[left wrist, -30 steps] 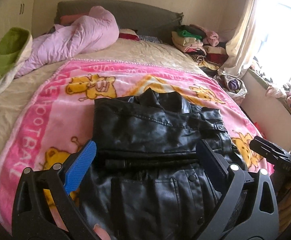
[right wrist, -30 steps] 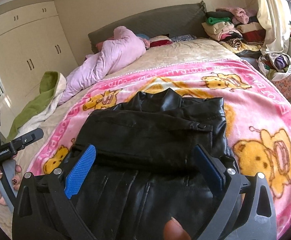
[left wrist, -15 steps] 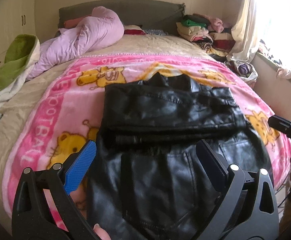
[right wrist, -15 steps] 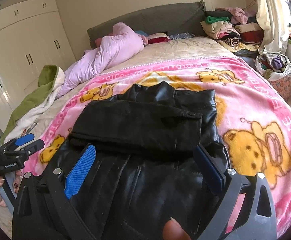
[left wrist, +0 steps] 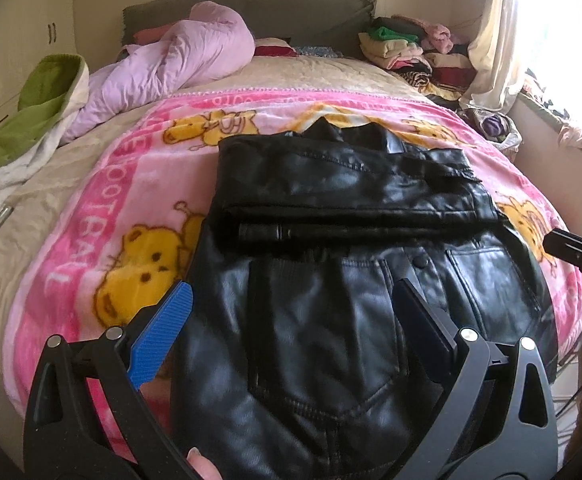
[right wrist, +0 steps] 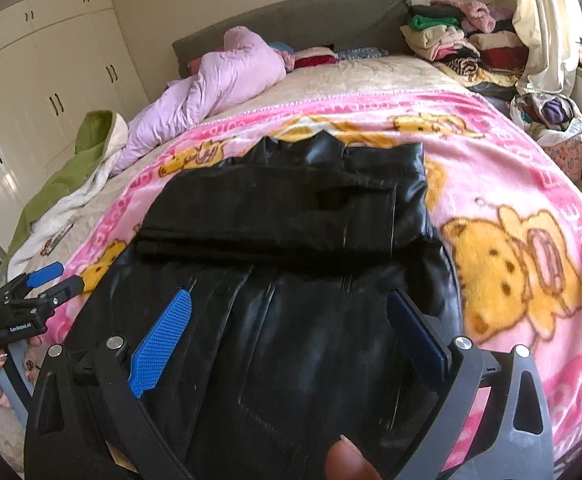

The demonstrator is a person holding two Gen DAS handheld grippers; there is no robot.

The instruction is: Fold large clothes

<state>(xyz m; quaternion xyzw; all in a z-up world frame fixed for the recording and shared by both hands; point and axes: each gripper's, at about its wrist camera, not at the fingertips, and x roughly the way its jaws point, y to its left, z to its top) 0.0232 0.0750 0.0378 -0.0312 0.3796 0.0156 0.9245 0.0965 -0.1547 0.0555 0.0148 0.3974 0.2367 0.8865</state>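
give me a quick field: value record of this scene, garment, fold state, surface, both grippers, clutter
garment: black leather jacket
fold state: sleeves folded across the upper part, lower half lies flat toward the cameras
surface: pink bear-print blanket on the bed
left gripper: open, hovering over the jacket's lower half, holding nothing
right gripper: open, over the jacket's lower half, holding nothing
clutter: lilac quilt near the headboard, green towel at the bed's edge, stacked clothes by the curtain
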